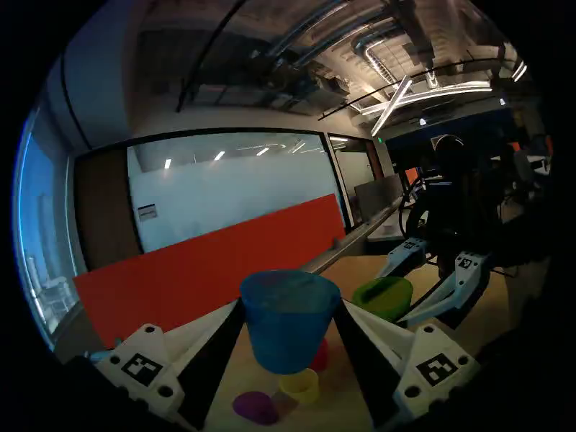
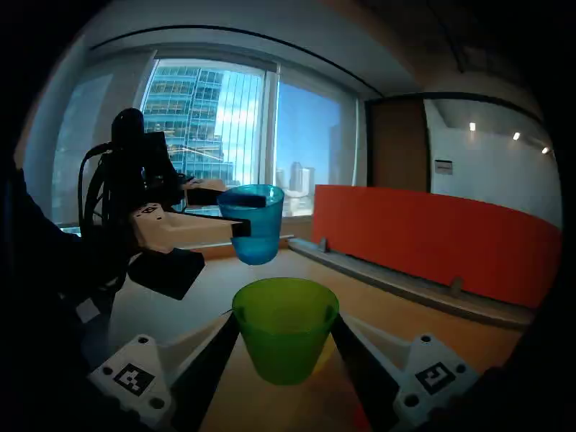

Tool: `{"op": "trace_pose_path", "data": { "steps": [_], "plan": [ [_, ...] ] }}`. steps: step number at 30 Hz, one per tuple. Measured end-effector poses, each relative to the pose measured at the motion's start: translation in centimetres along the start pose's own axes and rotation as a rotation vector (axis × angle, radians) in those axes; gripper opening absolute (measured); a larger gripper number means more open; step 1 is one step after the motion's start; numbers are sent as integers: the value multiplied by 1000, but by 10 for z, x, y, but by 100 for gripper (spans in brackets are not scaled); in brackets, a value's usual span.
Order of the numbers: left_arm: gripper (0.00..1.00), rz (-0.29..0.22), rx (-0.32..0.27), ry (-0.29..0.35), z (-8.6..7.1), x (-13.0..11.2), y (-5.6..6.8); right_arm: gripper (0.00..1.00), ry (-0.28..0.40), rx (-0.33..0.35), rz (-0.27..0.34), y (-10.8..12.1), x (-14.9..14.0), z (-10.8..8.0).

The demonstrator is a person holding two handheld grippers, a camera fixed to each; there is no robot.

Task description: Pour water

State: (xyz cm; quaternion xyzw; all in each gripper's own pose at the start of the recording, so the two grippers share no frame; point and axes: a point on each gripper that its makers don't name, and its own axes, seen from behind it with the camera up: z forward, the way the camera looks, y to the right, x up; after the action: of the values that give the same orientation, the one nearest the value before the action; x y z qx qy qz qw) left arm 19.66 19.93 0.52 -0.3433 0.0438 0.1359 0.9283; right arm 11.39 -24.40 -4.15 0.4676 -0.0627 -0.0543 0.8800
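Above the table (image 2: 417, 317), the left gripper (image 1: 289, 311) clamps the blue cup (image 1: 289, 335); the right gripper (image 2: 286, 320) clamps the green cup (image 2: 286, 345), upright, apart; best bring the blue rim over the green mouth, tip slowly, keep green level.

Right claw (image 2: 286, 324) clamps green cup (image 2: 286, 345); left claw (image 2: 241, 212) holds blue cup (image 2: 259, 241) upright beyond.
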Motion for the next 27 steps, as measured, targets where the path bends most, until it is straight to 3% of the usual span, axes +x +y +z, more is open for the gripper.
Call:
{"op": "trace_pose_path", "data": {
  "steps": [15, 27],
  "plan": [
    [86, 164, 40, 0, 4, 18, -9, 90, 9, 38, -3, -14, 1, 12],
    [86, 300, 45, -6, 8, 27, -8, 90, 8, 57, -10, -21, -3, 19]
  ]
}}
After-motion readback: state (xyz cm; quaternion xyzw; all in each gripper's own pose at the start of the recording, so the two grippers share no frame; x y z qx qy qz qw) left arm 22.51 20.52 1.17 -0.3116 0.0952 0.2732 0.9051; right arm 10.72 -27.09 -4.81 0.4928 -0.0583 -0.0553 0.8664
